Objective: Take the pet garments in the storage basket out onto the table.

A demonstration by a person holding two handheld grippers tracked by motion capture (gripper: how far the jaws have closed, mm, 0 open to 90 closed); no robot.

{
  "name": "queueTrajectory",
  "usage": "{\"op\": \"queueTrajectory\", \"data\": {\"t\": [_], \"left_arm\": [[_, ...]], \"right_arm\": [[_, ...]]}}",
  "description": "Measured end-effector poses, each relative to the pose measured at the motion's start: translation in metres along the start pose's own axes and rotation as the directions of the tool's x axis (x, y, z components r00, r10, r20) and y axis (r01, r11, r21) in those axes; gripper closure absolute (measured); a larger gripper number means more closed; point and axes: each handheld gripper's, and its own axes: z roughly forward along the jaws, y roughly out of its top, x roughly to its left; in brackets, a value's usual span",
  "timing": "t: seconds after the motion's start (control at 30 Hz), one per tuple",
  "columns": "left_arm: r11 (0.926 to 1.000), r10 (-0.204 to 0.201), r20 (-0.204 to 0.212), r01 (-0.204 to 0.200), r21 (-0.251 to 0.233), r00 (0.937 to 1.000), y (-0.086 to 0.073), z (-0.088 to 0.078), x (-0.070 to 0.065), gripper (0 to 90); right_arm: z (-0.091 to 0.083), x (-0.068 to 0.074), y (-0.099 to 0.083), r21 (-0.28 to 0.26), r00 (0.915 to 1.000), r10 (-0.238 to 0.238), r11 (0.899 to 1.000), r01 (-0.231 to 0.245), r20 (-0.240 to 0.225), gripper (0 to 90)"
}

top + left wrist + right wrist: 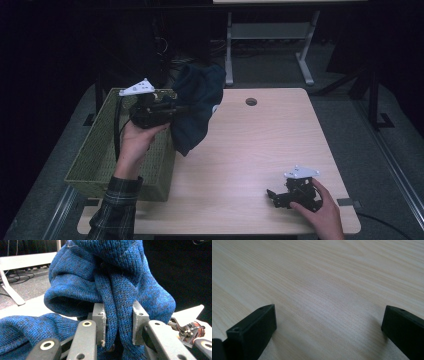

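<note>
Blue knit sweater [110,287] hangs clenched in the left tool [172,107] above the green basket [95,160]; the right tool [272,196] rests released on the surface [250,150].

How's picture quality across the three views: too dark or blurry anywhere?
High view: dim, dark surroundings; the sweater looks almost black, the basket murky. Left gripper view: bright, the knit sharp between the jaws of the left hand-held gripper. Right gripper view: evenly lit table, soft shadows by the jaws, far grain blurred.
</note>
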Motion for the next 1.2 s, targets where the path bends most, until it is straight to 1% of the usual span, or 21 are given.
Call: {"op": "queueTrajectory", "data": {"t": [0.13, 0.17, 0.23, 0.27, 0.4, 0.5, 0.53, 0.57, 0.6, 0.67, 0.7, 0.83, 0.87, 0.93, 0.97, 1.07, 1.1, 1.13, 1.2], "left_arm": [[0.9999, 0.012, 0.010, -0.012, 0.006, 0.9999, 0.000, 0.011, -0.004, 70.6], [0.9999, 0.012, 0.010, -0.012, 0.006, 0.9999, 0.000, 0.011, -0.004, 70.6], [0.9998, 0.015, 0.016, -0.015, 0.012, 0.9998, 0.000, 0.017, -0.006, 70.6], [0.9997, 0.020, 0.021, -0.021, 0.015, 0.9996, 0.000, 0.023, -0.008, 70.6], [0.9990, 0.035, 0.030, -0.036, 0.025, 0.9989, -0.001, 0.035, -0.012, 70.6], [0.9977, 0.050, 0.039, -0.052, 0.045, 0.9980, -0.002, 0.046, -0.016, 70.7], [0.9973, 0.052, 0.043, -0.054, 0.050, 0.9977, -0.003, 0.049, -0.017, 70.7], [0.9973, 0.052, 0.043, -0.054, 0.050, 0.9977, -0.003, 0.049, -0.017, 70.8], [0.9965, 0.056, 0.049, -0.059, 0.059, 0.9972, -0.003, 0.055, -0.020, 70.8], [0.9963, 0.057, 0.054, -0.060, 0.060, 0.9969, -0.004, 0.059, -0.021, 70.7], [0.9960, 0.060, 0.059, -0.064, 0.063, 0.9965, -0.004, 0.065, -0.023, 70.7], [0.9952, 0.066, 0.068, -0.071, 0.068, 0.9955, -0.005, 0.074, -0.026, 70.8], [0.9943, 0.072, 0.073, -0.077, 0.074, 0.9947, -0.006, 0.081, -0.028, 70.7], [0.9932, 0.076, 0.081, -0.082, 0.082, 0.9938, -0.008, 0.087, -0.030, 70.7], [0.9932, 0.076, 0.081, -0.082, 0.082, 0.9938, -0.008, 0.087, -0.030, 70.8], [0.9910, 0.083, 0.092, -0.092, 0.097, 0.9923, -0.011, 0.099, -0.033, 70.7], [0.9890, 0.087, 0.100, -0.098, 0.111, 0.9912, -0.015, 0.107, -0.036, 70.7], [0.9890, 0.087, 0.100, -0.098, 0.111, 0.9912, -0.015, 0.107, -0.036, 70.7], [0.9884, 0.090, 0.106, -0.102, 0.113, 0.9903, -0.019, 0.114, -0.038, 70.8]], "right_arm": [[0.000, 0.000, 0.000, 0.000, 1.0000, 0.000, 1.000, 0.000, 0.000, 0.0], [0.000, 0.000, 0.000, 0.000, 1.0000, 0.000, 1.000, 0.000, 0.000, 0.0], [0.000, 0.000, 0.000, 0.000, 1.0000, 0.000, 1.000, 0.000, 0.000, 0.0], [0.000, 0.000, 0.000, 0.000, 1.0000, 0.000, 1.000, 0.000, 0.000, 0.0], [0.000, 0.000, 0.000, 0.000, 1.0000, 0.000, 1.000, 0.000, 0.000, 0.0], [0.000, 0.000, 0.000, 0.000, 1.0000, 0.000, 1.000, 0.000, 0.000, 0.0], [0.000, 0.000, 0.000, 0.000, 1.0000, 0.000, 1.000, 0.000, 0.000, 0.0], [0.000, 0.000, 0.000, 0.000, 1.0000, 0.000, 1.000, 0.000, 0.000, 0.0], [0.000, 0.000, 0.000, 0.000, 1.0000, 0.000, 1.000, 0.000, 0.000, 0.0], [0.000, 0.000, 0.000, 0.000, 1.0000, 0.000, 1.000, 0.000, 0.000, 0.0], [0.000, 0.000, 0.000, 0.000, 1.0000, 0.000, 1.000, 0.000, 0.000, 0.0], [0.000, 0.000, 0.000, 0.000, 1.0000, 0.000, 1.000, 0.000, 0.000, 0.0], [0.000, 0.000, 0.000, 0.000, 1.0000, 0.000, 1.000, 0.000, 0.000, 0.0], [0.000, 0.000, 0.000, 0.000, 1.0000, 0.000, 1.000, 0.000, 0.000, 0.0], [0.000, 0.000, 0.000, 0.000, 1.0000, 0.000, 1.000, 0.000, 0.000, 0.0], [0.000, 0.000, 0.000, 0.000, 1.0000, 0.000, 1.000, 0.000, 0.000, 0.0], [0.000, 0.000, 0.000, 0.000, 1.0000, 0.000, 1.000, 0.000, 0.000, 0.0], [0.000, 0.000, 0.000, 0.000, 1.0000, 0.000, 1.000, 0.000, 0.000, 0.0], [0.000, 0.000, 0.000, 0.000, 1.0000, 0.000, 1.000, 0.000, 0.000, 0.0]]}}
